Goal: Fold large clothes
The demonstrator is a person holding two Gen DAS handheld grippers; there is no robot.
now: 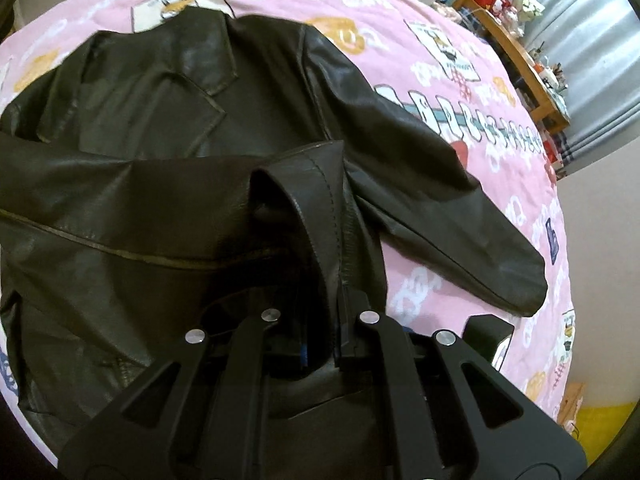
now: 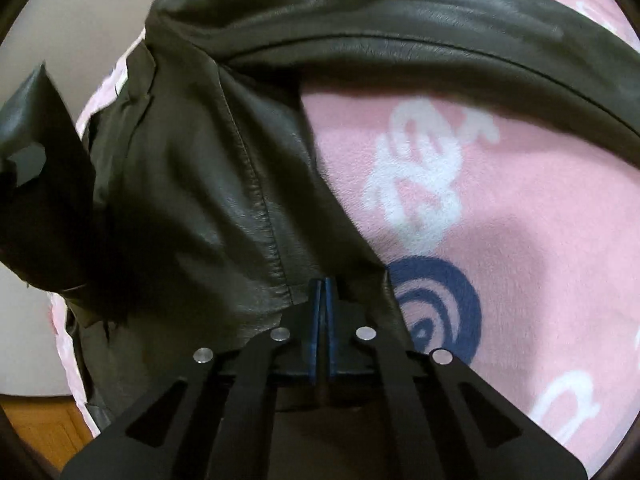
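Two grippers, left (image 1: 316,320) & right (image 2: 324,292), jaws closed, each pinching a fold of the black leather jacket (image 1: 160,152) spread over the pink blanket (image 1: 500,128).

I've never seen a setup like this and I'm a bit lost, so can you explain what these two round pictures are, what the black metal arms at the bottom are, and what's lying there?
Each picture comes from a small wide-angle camera mounted on a hand-held gripper; a person carries one in each hand. The black bars at the bottom are that gripper's own two fingers.

The left wrist view looks down the left gripper. Its jaws are nearly shut, pinching a folded edge of a dark leather jacket that lies spread on a pink patterned blanket. One sleeve stretches out to the right. A cluttered wooden shelf stands behind.

The right wrist view looks down the right gripper. Its blue-padded jaws are shut at the jacket's edge; whether leather is caught between them I cannot tell.
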